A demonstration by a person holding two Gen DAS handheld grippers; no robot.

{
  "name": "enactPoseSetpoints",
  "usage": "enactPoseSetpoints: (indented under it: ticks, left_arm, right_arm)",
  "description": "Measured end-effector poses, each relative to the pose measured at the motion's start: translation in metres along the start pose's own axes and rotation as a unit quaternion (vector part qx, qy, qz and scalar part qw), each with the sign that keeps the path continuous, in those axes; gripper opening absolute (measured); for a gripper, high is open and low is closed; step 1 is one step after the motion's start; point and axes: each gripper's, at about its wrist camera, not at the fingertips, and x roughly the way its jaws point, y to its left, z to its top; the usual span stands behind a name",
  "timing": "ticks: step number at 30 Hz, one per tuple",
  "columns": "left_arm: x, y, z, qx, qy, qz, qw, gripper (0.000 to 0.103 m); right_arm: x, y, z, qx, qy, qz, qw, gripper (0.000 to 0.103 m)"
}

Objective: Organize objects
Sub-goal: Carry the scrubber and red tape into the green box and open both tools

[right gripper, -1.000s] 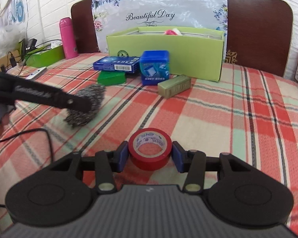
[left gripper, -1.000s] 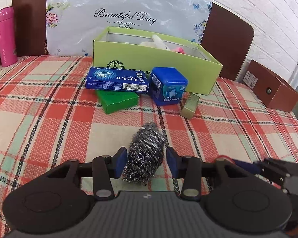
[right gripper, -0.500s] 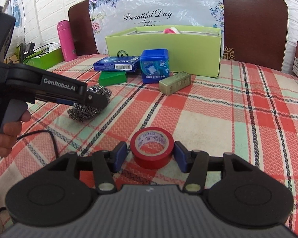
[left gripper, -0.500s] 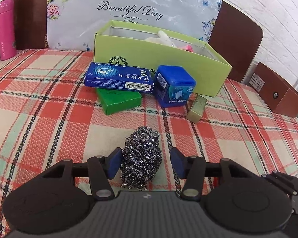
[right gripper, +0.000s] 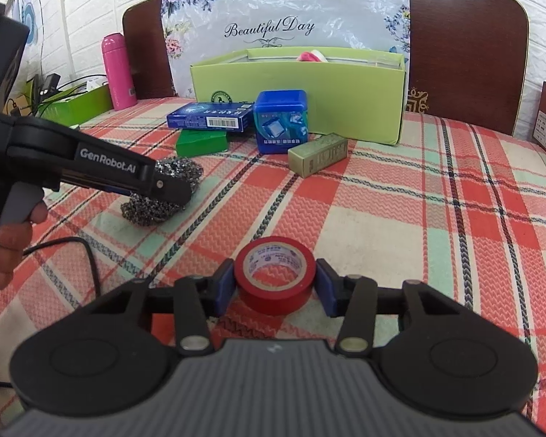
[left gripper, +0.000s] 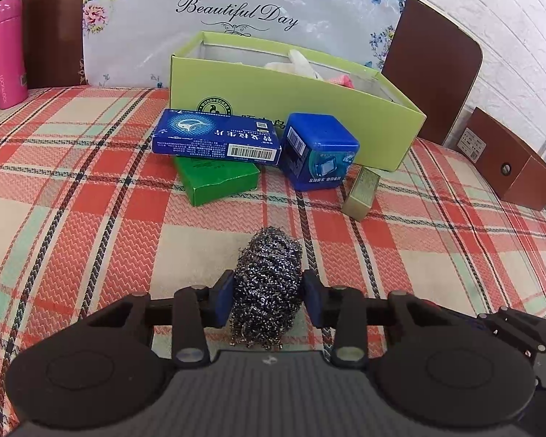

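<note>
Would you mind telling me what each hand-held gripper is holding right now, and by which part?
Left hand-held gripper: closing on the steel wool scourer, pads at its sides. Right hand-held gripper: closing around the red tape roll, at its outer wall.

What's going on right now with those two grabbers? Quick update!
Left gripper closing on steel wool scrubber. Right gripper closing around red tape roll, both on the cloth. Small boxes crowd the green box front.
</note>
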Motion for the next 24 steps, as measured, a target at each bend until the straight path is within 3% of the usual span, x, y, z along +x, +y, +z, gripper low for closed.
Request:
enactPoseSetpoints:
  ticks: [10,24]
  left_arm:
    - [-0.038,-0.010,0.018,0.000,-0.043,-0.043,0.9981,0.038]
    - [-0.066,-0.017,0.077,0.008,-0.121,-0.074,0.9898,0.038]
  right_arm:
    - [-0.017,-0.004,0.024,0.018,-0.038,0.018,0.999,0.046]
    - [-0.031,-0.025,0.112,-0.002,-0.147,0.000,0.989,0.046]
